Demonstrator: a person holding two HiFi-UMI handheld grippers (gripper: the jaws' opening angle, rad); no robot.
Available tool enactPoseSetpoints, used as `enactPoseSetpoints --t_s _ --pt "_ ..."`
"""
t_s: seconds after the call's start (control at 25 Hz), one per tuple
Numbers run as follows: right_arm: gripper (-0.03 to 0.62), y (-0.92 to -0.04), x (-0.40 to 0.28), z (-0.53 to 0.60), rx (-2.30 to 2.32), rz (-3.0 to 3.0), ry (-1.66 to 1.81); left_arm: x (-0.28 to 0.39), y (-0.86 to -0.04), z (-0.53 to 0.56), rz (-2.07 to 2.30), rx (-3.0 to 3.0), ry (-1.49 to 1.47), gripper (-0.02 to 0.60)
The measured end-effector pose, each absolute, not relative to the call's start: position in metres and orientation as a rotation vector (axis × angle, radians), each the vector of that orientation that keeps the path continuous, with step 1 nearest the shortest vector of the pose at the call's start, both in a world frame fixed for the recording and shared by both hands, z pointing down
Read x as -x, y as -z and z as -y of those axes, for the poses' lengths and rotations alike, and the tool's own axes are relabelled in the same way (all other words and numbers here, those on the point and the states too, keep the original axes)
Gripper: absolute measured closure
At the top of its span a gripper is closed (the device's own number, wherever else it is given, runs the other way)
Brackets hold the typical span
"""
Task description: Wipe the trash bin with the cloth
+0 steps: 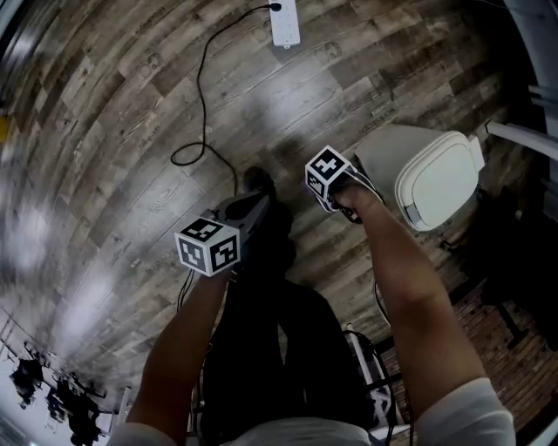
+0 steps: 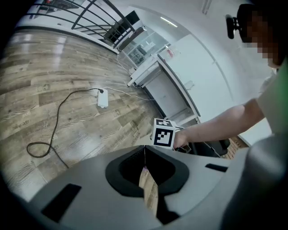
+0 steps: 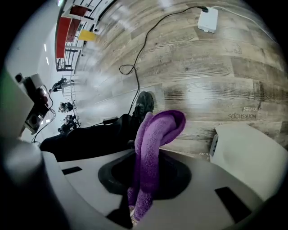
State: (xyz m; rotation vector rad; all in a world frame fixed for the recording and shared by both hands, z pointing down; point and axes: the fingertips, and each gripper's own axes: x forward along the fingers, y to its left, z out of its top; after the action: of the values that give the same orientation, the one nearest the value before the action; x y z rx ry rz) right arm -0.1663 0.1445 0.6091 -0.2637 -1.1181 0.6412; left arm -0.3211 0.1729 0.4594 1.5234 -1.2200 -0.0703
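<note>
**Cloth (image 3: 155, 132) clamped, trash bin (image 1: 427, 174) right alongside**

Writing first: a line of upside-down print (image 3: 243, 116) on the wooden floor (image 3: 193, 67) just left of the bin, possibly "workshops", too small to vouch for. Black-and-white square markers (image 1: 209, 246) on both cubes, patterns only.

Over to the right gripper (image 3: 143, 173): closed hard on the purple cloth, pinching it partway along. One thick fold loops up above the jaws, with the loose ends hanging below them. Sits close beside the white bin, which fills the lower right of the right gripper view. From the head view, looks right up against the bin's left side, lid uppermost. Contact there impossible to confirm.

Left gripper (image 2: 145, 155) now: jaws pressed together, empty, held over bare floor and apart from the bin.

Around them: a white power strip (image 1: 285, 23) at the top of the head view, a black cable (image 1: 202, 104) curling away from it, and a dark shoe (image 1: 257, 180) planted between the two grippers.
</note>
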Motion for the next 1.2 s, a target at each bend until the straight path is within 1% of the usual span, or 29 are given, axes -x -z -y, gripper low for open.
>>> enactPoseSetpoints --t_s 0.12,0.28,0.88,1.2 --pt "0.517 -0.599 0.156 -0.155 0.206 1.186 -0.678 0.303 -0.449 -0.173 1.199 -1.595 0.039 0.578" --pt "0.519 -0.563 0.124 -0.176 0.151 1.23 -0.698 0.274 -0.415 -0.181 1.162 -1.681 0.023 0.578" --pt "0.517 -0.374 0.02 -0.207 -0.115 1.437 -0.786 0.229 -0.216 -0.238 1.15 -1.863 0.007 0.578" --pt "0.519 -0.273 -0.035 -0.225 -0.264 1.567 -0.748 0.206 -0.122 -0.253 1.124 -1.962 0.014 0.578"
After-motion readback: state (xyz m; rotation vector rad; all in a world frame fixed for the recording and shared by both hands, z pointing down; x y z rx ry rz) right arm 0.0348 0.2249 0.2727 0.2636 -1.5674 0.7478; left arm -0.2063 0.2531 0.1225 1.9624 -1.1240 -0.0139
